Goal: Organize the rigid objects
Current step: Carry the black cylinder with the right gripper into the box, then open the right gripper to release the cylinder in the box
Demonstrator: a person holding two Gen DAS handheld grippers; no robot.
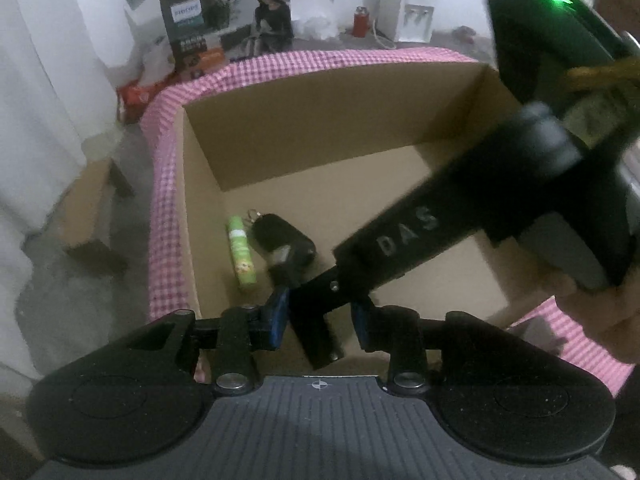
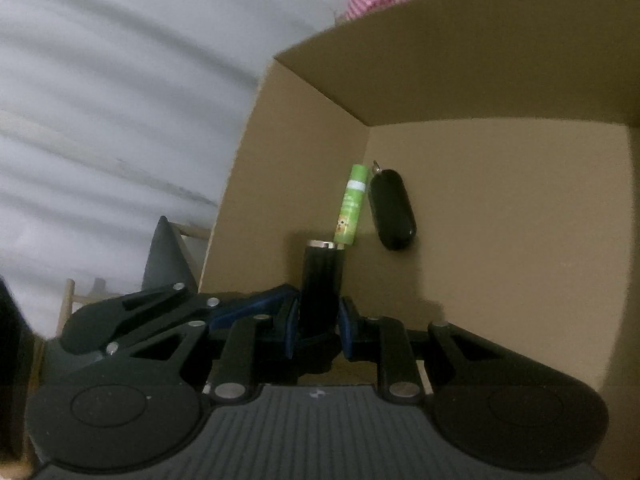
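An open cardboard box [image 1: 320,120] holds a green tube [image 1: 241,254] and a black key fob [image 1: 276,232] lying side by side on its floor, also seen as green tube [image 2: 351,204] and fob [image 2: 392,208]. My right gripper [image 2: 318,328] is shut on a black cylinder [image 2: 322,280] with a metal-ringed end, over the box. In the left wrist view the right gripper [image 1: 316,284] reaches in from the upper right. The cylinder [image 1: 318,332] stands between the jaws of my left gripper [image 1: 320,322], with a gap beside the right pad. The left gripper's blue finger [image 2: 256,304] lies just left of the cylinder.
A pink checked cloth [image 1: 164,184] lies under the box. A hand [image 1: 600,312] holds the right gripper. Beyond are a seated person [image 1: 274,20], stacked cartons [image 1: 188,20], a red flask [image 1: 360,22] and a white dispenser [image 1: 408,12]. A wooden stool [image 1: 92,216] stands at the left.
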